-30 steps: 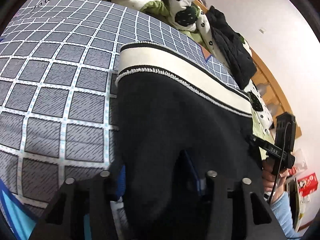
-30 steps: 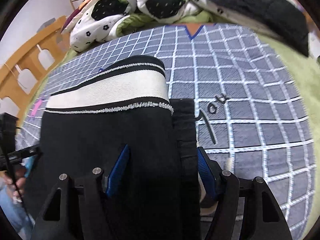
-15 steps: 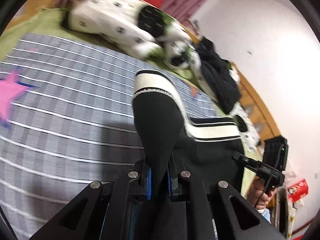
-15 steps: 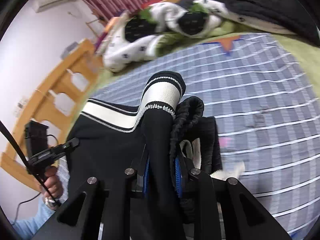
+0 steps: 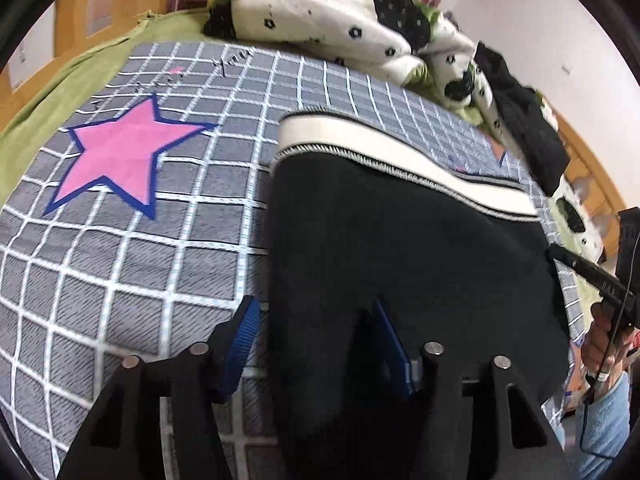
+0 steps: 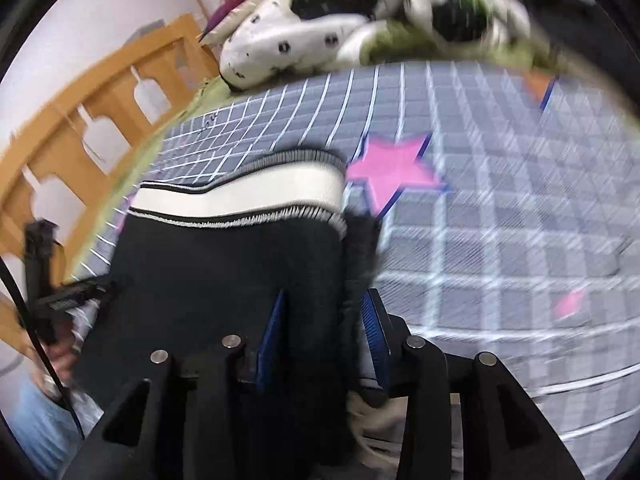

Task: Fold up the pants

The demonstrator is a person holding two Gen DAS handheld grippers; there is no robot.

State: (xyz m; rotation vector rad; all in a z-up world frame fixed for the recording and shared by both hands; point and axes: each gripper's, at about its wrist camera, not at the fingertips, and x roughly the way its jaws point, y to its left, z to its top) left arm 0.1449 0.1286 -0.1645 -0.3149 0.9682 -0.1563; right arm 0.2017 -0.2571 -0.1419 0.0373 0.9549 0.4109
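Left gripper (image 5: 316, 344): jaws spread wide, the blue-padded fingers (image 5: 240, 344) standing apart on either side of the left edge of the black pants (image 5: 392, 252); the left pad sits over the bedspread, the right pad over the black cloth, and neither presses the fabric. Right gripper (image 6: 324, 336): jaws likewise parted, though less widely, its blue pads (image 6: 272, 332) straddling the right edge of the pants (image 6: 224, 272), where a dark bunched fold of cloth rises between them; the pads are not closed on it. This view is blurred by motion.

Pants: folded into a broad black panel lying on the bed, the cream waistband (image 5: 392, 152) with its black stripes and knitted trim at the far end, away from both grippers. In the right wrist view the waistband (image 6: 248, 192) curves over the top of the panel.

Bedspread (image 5: 132, 260): grey squares ruled with white lines, carrying a pink star (image 5: 120, 156) outlined in blue to the left of the pants; the same star (image 6: 392, 168) shows just beyond the waistband's right corner in the right wrist view.

Background: a rumpled white quilt (image 5: 320, 12) with black flower print lies at the head of the bed, a dark garment (image 5: 528, 120) beside it, a green sheet (image 5: 60, 96) under the bedspread, and a wooden bed rail (image 6: 80, 120) along one side. Each wrist view catches the opposite hand (image 5: 604, 340) holding its gripper handle at the frame edge.
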